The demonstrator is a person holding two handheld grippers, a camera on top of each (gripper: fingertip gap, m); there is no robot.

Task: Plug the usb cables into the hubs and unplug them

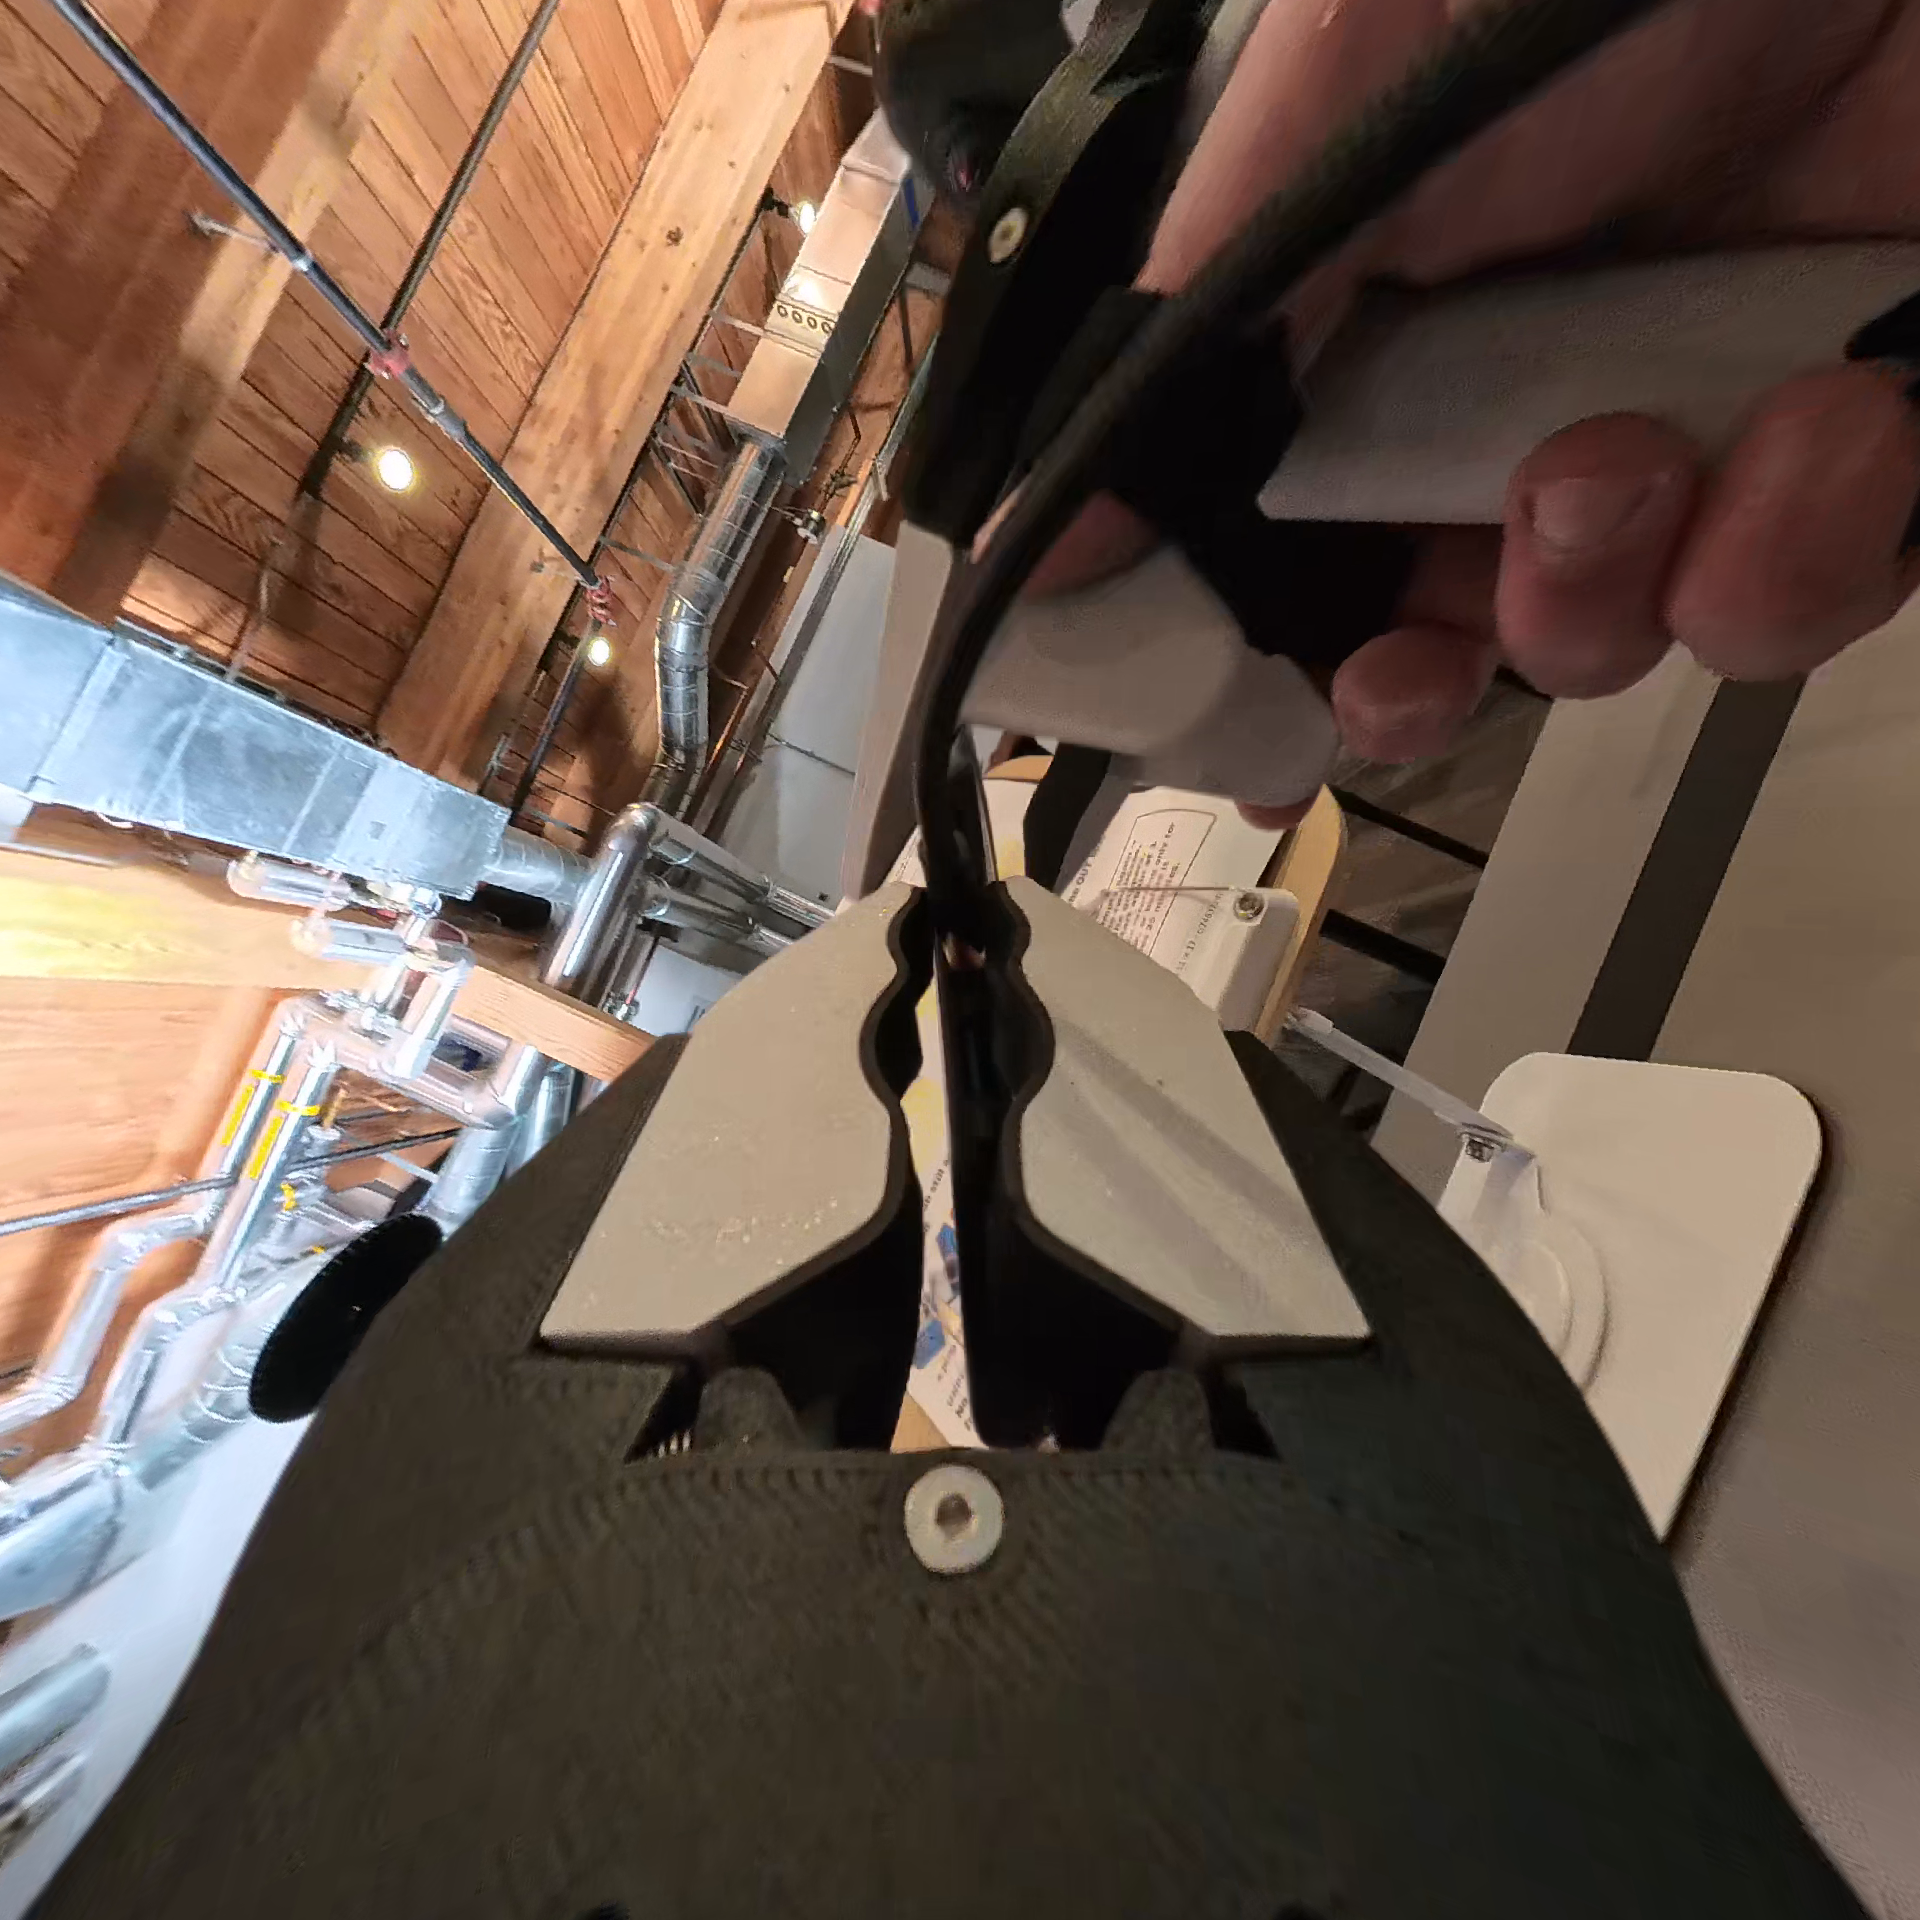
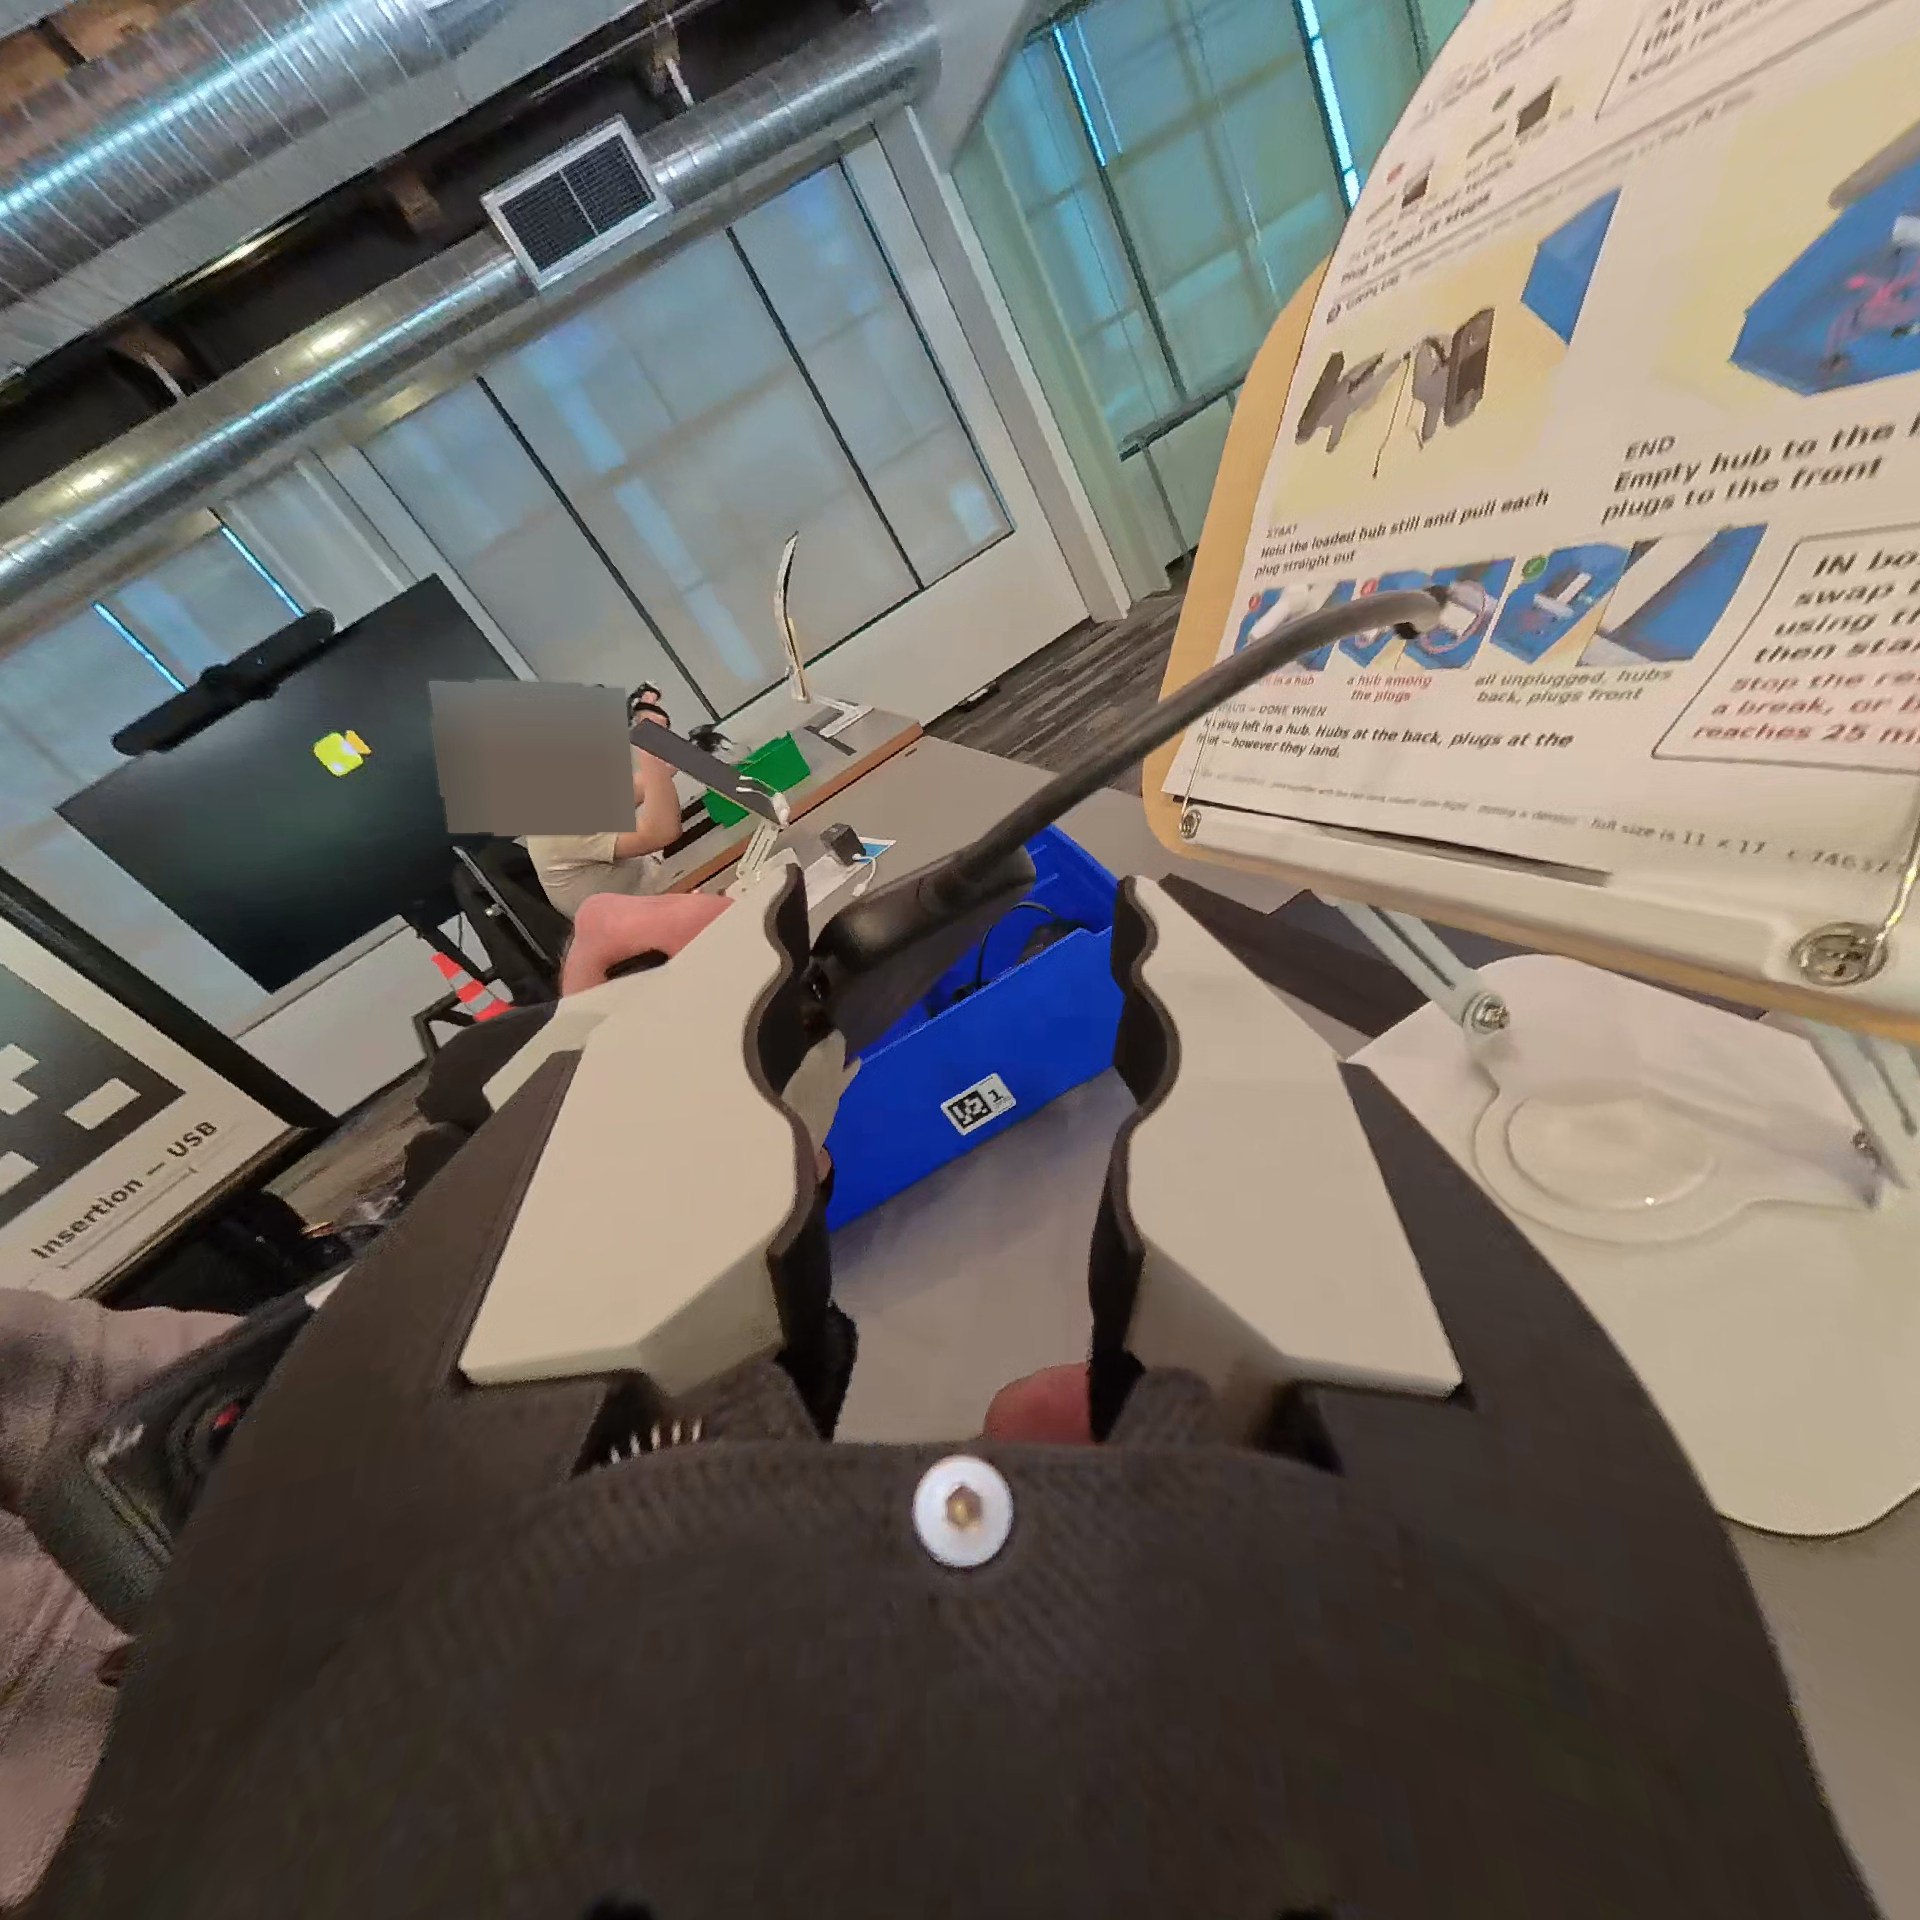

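Currently the left gripper (image 1: 961, 951) has its fingers (image 1: 821, 1081) nearly together, pinching something thin and black: a black cable (image 1: 940, 790) rises from between the tips and arcs up toward the right gripper's body, seen close ahead with a hand (image 1: 1621, 540) wrapped on its handle.

Right gripper (image 2: 961, 971): fingers (image 2: 1226, 1122) spread wide, holding nothing. A black plug or hub body (image 2: 914, 935) sits just ahead of the tips, nearer the left-side finger, with a dark cable (image 2: 1143, 727) running up and away from it. Blue bin (image 2: 987, 1049) lies beyond the fingers on the grey counter (image 2: 935, 1299); more cabling shows inside it. Instruction sheet stand (image 2: 1558, 582) is off to the right-side finger.

Judgement: the step is getting a second grip on the black piece so the connection can be pulled or pushed along its axis. Centre the body between the open fingers, close on its flat faces, not on the cable, and keep the left grip steady.

Unclear: whether the left fingers hold a hub or a plug; no port or metal connector is visible; motion blur softens the left view.
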